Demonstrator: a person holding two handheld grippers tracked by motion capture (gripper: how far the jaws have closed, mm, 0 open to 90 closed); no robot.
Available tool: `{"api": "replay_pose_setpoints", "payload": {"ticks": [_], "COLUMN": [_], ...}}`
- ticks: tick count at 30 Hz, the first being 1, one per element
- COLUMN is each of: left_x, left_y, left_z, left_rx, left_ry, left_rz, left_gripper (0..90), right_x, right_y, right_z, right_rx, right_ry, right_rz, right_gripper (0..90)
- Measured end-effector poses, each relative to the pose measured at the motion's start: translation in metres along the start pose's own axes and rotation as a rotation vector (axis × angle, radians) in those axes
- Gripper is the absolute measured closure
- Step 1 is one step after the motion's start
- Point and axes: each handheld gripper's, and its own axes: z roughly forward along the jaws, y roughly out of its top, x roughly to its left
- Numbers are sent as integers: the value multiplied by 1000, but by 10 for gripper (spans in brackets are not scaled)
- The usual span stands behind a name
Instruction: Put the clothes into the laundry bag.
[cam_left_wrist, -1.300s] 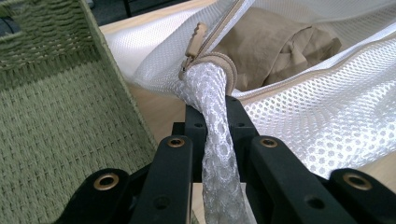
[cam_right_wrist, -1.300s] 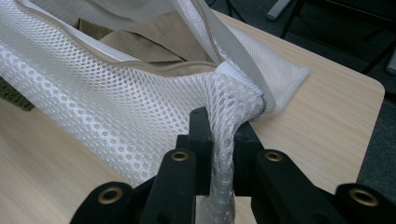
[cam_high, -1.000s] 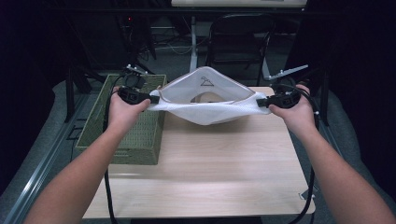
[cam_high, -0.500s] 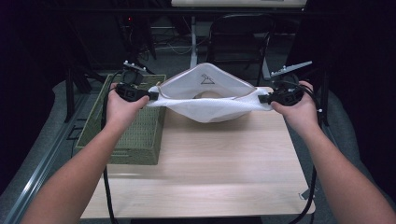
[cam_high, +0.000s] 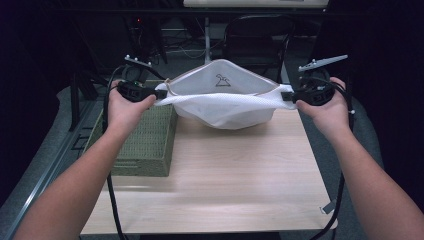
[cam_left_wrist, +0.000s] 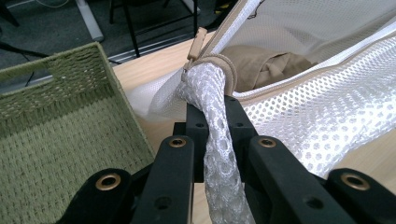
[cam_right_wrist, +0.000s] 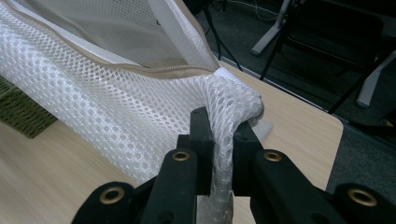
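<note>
Mesh bag (cam_high: 225, 107), white honeycomb weave

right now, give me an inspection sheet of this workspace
surface: light wood table, bare in front
job's things: white mesh bag held open and stretched above the table, zip unzipped, tan cloth inside
clutter: green woven basket at the table's left edge
grippers: left hand-held gripper and right hand-held gripper each clamped on an end of the bag
cables: black cable trails from the left one
surroundings: dark chair behind the table
</note>
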Motion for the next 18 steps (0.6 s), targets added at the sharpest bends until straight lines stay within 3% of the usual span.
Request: {"api": "replay_pose_setpoints", "payload": {"ticks": [18], "left_x": [-3], "left_y": [-5], "left_z": [3], "left_rx": [12], "left_ry": [0], "left_rz": [-4], "left_gripper": [839], "right_x": [0], "right_y": [-6], "right_z": [1], "right_rx": [12], "right_ry": [4], "right_rz": [4], "right_gripper": [827]}}
